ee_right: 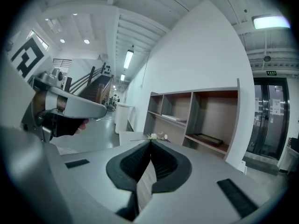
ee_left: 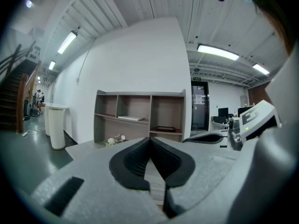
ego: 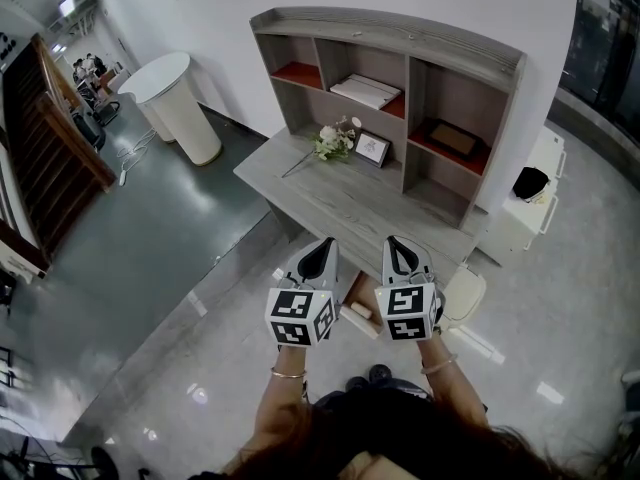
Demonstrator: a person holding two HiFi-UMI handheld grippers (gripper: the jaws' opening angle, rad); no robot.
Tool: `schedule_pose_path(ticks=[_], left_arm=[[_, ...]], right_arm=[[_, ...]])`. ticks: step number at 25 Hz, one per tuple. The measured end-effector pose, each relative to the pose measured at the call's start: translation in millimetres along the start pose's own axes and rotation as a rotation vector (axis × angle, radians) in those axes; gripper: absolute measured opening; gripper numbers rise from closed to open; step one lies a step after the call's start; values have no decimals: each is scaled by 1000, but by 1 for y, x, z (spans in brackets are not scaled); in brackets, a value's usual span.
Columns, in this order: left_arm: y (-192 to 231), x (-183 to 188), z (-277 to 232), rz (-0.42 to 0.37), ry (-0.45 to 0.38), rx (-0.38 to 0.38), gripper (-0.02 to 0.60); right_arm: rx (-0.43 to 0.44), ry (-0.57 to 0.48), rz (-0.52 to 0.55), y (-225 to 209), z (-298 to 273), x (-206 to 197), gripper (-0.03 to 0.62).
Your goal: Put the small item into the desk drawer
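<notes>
The desk drawer, a shallow tray with a brownish inside, stood pulled out from the front edge of the grey wood-grain desk. In the head view it showed in the gap between the 2 grippers. A small pale item, block-like, showed at the drawer's near end. It was too small to tell whether it lay inside the drawer or was part of its front.

The left gripper and the right gripper, both grey with black-and-white marker cubes, were held side by side above the drawer, pointing toward the desk. In the left gripper view the left gripper had its black ribbed jaws closed tip to tip, with nothing between them. In the right gripper view the right gripper was likewise closed and empty.

On the desk stood a grey shelf unit with red-lined compartments. A flat white book lay in an upper middle compartment and a dark flat tray in the right one. A spray of white flowers lay on the desktop just beside a small picture frame. A white round pedestal table stood well apart, at the left.
</notes>
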State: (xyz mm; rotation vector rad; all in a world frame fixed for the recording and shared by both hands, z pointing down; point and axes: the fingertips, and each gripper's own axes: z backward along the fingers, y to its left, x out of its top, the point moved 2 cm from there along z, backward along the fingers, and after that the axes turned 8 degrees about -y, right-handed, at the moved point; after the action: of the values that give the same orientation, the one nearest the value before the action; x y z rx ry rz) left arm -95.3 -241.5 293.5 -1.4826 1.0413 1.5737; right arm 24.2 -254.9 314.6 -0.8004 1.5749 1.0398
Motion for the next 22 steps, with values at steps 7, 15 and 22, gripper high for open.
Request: schedule_pose_path(ticks=[7, 15, 22], left_arm=[[-2, 6, 6, -5, -18, -6, 15], [-4, 6, 15, 5, -26, -5, 15], [-7, 6, 20, 11, -26, -10, 15]], right_arm=[[-13, -26, -25, 4, 8, 8, 2], [-22, -40, -24, 3, 18, 16, 2], [-25, -42, -29, 3, 25, 17, 2]])
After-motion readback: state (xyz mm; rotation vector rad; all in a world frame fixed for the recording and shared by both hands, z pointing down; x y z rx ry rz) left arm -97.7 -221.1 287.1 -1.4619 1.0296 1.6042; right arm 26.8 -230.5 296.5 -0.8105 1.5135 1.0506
